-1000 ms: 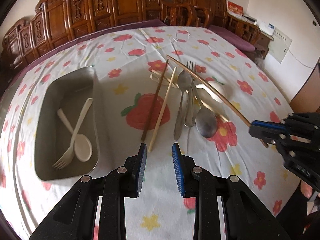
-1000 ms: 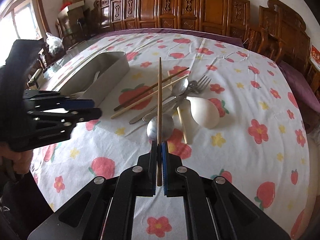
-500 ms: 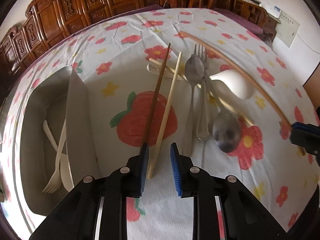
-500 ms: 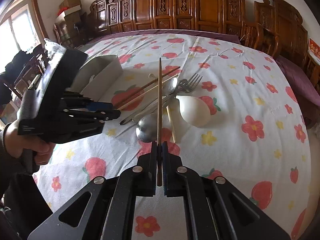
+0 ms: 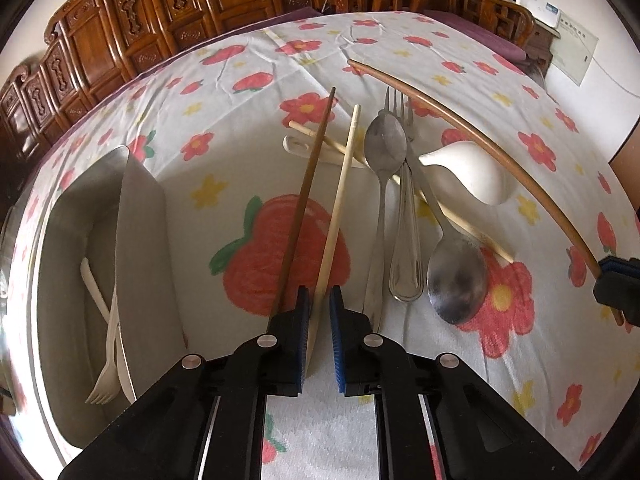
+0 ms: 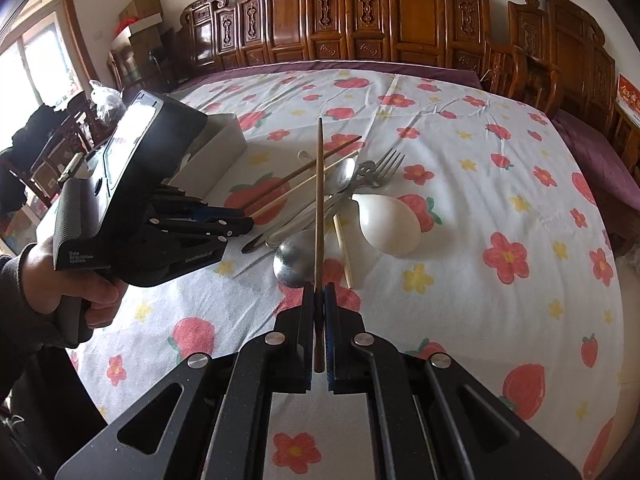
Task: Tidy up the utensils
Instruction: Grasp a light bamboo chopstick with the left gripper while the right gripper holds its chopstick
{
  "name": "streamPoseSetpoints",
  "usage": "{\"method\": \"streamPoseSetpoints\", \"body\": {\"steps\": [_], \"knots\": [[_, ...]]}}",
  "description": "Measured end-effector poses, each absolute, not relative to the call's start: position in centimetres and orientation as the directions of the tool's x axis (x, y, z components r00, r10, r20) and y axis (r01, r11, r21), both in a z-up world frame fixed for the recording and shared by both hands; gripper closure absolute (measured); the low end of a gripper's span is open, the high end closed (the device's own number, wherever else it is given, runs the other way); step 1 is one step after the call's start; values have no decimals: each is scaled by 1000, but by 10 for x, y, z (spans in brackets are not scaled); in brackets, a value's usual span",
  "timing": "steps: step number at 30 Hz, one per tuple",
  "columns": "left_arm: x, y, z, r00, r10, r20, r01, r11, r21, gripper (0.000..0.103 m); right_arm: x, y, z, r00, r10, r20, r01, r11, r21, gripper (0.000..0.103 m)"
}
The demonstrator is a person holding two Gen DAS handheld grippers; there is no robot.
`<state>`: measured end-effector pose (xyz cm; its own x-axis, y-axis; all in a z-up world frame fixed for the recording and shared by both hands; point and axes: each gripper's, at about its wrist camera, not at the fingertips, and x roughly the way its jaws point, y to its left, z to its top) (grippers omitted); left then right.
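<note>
Left tongs now astride pale chopstick

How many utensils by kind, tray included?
Chopsticks: 4 (dark chopsticks 2, pale chopsticks 2)
Spoons: 4 (metal spoons 2, big white spoon 1, white spoon 1 in tray, partly hidden)
Forks: 2 (metal fork 1, white fork 1 in tray)
Total: 10

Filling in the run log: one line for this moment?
left gripper: open around pale chopstick | right gripper: shut on dark chopstick | tray: plastic fork inside
</note>
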<state>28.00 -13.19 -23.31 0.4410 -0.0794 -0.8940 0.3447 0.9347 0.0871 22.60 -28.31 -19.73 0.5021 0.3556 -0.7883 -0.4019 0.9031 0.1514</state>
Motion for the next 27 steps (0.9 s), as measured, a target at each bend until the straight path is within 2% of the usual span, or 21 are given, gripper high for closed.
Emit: {"method": "streamPoseSetpoints", "body": {"steps": [11, 17, 27], "knots": [[290, -135, -234, 436, -97, -895, 344, 937, 66, 94, 225, -283, -198, 501, 356, -789, -404, 902, 151, 97], [285, -133, -233, 422, -142, -895, 346, 938, 14, 98, 225, -284, -197, 504, 356, -787, -402, 903, 152, 97], [258, -125, -202, 486, -177, -856, 324, 946, -12, 98, 225, -282, -191, 516, 358, -778, -407, 902, 145, 97]]}}
